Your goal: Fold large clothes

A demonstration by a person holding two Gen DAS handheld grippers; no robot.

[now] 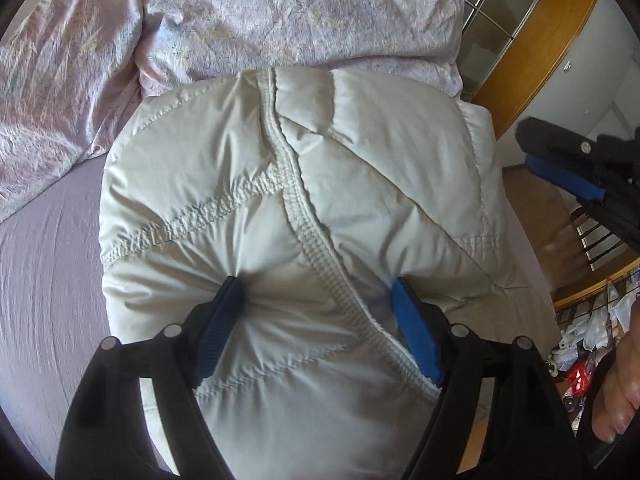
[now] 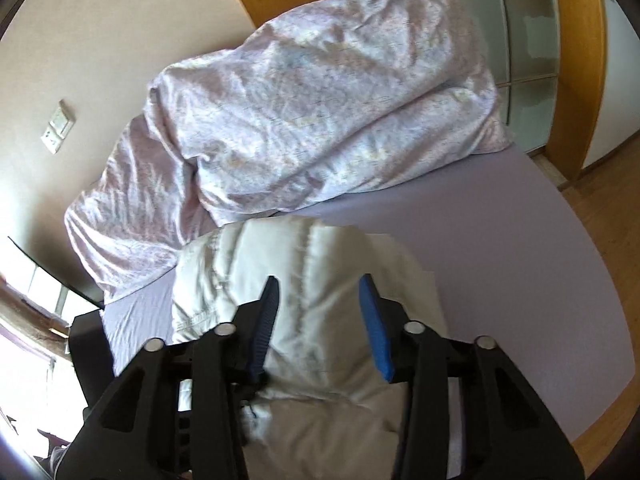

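Now we press the left gripper (image 1: 316, 304), jaws wide, flat onto the jacket (image 1: 296, 184); right gripper (image 2: 320, 320) hovers narrower, empty, at three o'clock.

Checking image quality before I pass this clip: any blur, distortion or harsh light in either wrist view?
Left wrist view: strong fisheye bending, dark corners, the white padded jacket sharp and evenly lit, the right gripper at the edge smeared. Right wrist view: the jacket is blurred with a blocky edge, the quilt sharper, the window at lower left blown out.
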